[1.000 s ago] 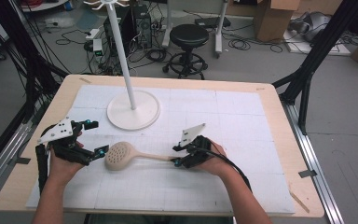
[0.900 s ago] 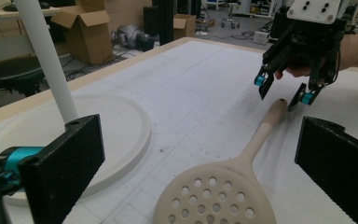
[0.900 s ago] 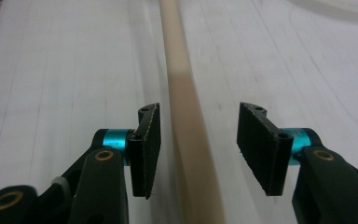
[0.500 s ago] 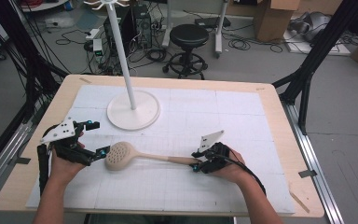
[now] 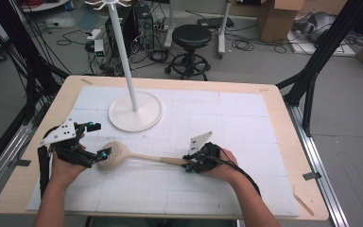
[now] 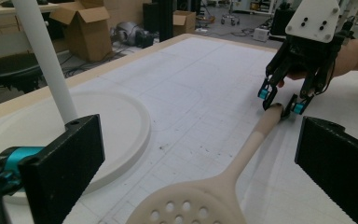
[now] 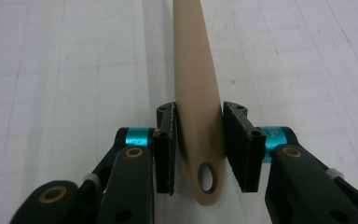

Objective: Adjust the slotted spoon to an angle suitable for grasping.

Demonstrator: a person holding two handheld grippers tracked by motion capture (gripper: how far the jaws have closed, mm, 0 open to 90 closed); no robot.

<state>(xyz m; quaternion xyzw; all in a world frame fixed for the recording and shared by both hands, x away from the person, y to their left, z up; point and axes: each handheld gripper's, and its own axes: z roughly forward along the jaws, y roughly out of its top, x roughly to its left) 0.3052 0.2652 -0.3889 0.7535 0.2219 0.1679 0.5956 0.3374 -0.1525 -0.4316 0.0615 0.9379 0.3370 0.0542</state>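
A beige slotted spoon [image 5: 142,157] lies flat on the white mat, its perforated head to the left. My left gripper [image 5: 99,140] is open, and its wide jaws [image 6: 205,140] stand either side of the spoon head [image 6: 191,210] without touching it. My right gripper [image 5: 189,166] is low on the mat at the handle's end [image 6: 272,112]. Its jaws have just been closing with the handle between them. In the right gripper view both pads [image 7: 167,144] now lie against the handle [image 7: 198,70], just above its hanging hole.
A white stand with a round base [image 5: 134,113] and a tall pole [image 5: 123,52] rises at the back left of the mat, just beyond my left gripper. The wooden table edge [image 5: 283,113] frames the mat. A stool and cables lie on the floor behind.
My right gripper slid right along the handle, then came back left and sank onto its end with narrower jaws. The spoon and my left gripper have stayed put.
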